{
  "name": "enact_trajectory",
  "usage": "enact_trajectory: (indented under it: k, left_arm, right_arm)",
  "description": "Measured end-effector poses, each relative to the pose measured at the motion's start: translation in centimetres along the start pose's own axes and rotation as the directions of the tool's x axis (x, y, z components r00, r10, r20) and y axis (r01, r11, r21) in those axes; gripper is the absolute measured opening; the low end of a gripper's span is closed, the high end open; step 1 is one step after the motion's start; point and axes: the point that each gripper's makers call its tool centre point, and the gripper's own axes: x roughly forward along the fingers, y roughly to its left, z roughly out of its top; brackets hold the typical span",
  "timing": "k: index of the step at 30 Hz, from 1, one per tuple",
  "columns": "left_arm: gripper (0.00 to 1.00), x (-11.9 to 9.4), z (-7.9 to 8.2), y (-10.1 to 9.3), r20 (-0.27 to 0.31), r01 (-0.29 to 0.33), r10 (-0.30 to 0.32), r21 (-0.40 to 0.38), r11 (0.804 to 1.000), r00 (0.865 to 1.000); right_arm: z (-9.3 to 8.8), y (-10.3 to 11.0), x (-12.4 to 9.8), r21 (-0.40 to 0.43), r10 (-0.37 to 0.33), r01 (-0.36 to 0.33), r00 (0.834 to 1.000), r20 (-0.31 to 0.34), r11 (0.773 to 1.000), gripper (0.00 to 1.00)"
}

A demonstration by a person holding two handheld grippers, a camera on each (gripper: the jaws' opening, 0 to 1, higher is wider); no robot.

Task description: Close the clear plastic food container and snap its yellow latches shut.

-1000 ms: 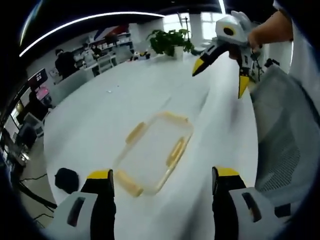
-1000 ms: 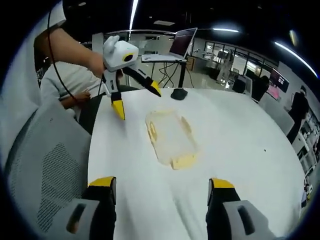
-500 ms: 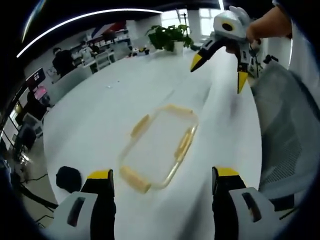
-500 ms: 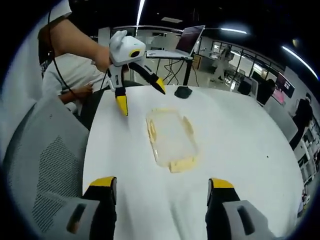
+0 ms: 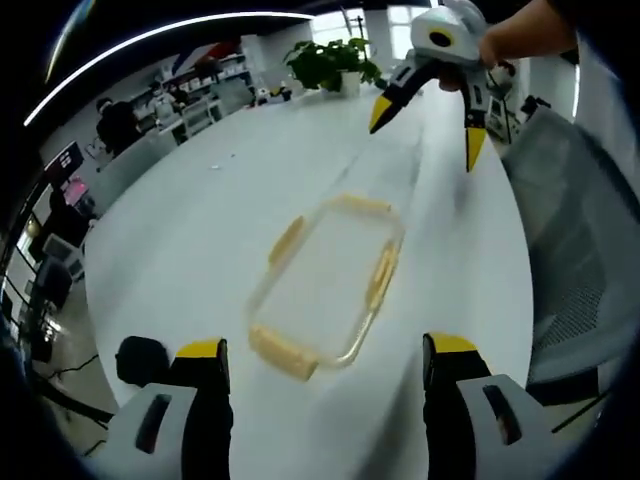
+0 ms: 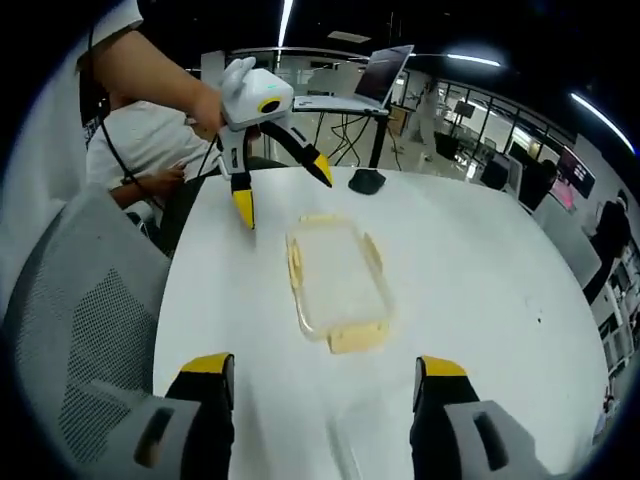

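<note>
— What took up most of the frame?

— The white table (image 5: 200, 200), running from the bottom edge to the upper part of both views, with a grey mesh chair (image 6: 90, 330) at the lower left of the right gripper view.

— And the container?

— The clear plastic food container (image 5: 325, 285) lay flat at the centre of the left gripper view, its yellow latches (image 5: 282, 351) along the edges; whether they were snapped down I couldn't tell.

— The grippers?

— The left gripper (image 5: 322, 362) had its jaws spread wide at the bottom edge, nothing between them. The right gripper (image 5: 422, 125) hung at the upper right, jaws also parted — well apart from the container.

— Anything small?

— A dark round object (image 5: 140, 357) sat at the lower left, near the table edge.
</note>
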Motion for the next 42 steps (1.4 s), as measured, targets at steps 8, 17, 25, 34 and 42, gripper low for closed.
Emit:
enact_trajectory:
  k: [8, 17, 25, 34, 42]
  left_arm:
    - [0.76, 0.2, -0.7, 0.6, -0.032, 0.012, -0.011, 0.045, 0.999, 0.999]
    - [0.76, 1.0, -0.8, 1.4, -0.066, 0.026, -0.020, 0.100, 0.995, 0.998]
    - [0.76, 1.4, -0.9, 2.0, -0.103, 0.051, -0.034, 0.174, 0.983, 0.994]
    - [0.74, 1.7, -1.1, 2.7, -0.126, 0.069, -0.042, 0.222, 0.973, 0.991]
    - [0.72, 2.2, -1.7, 2.7, -0.177, 0.099, -0.051, 0.275, 0.956, 0.983]
  right_arm:
    - [0.5, -0.9, 0.7, -0.053, 0.010, -0.011, 1.000, -0.016, 0.999, 0.70]
    - [0.6, -2.1, 1.6, -0.108, 0.027, -0.032, 0.999, -0.043, 0.994, 0.68]
    - [0.8, -2.9, 2.4, -0.126, 0.044, -0.051, 0.997, -0.058, 0.991, 0.67]
    - [1.3, -3.3, 3.2, -0.140, 0.067, -0.075, 0.996, -0.062, 0.987, 0.66]
    - [1.3, -3.4, 4.2, -0.150, 0.085, -0.095, 0.994, -0.074, 0.984, 0.65]
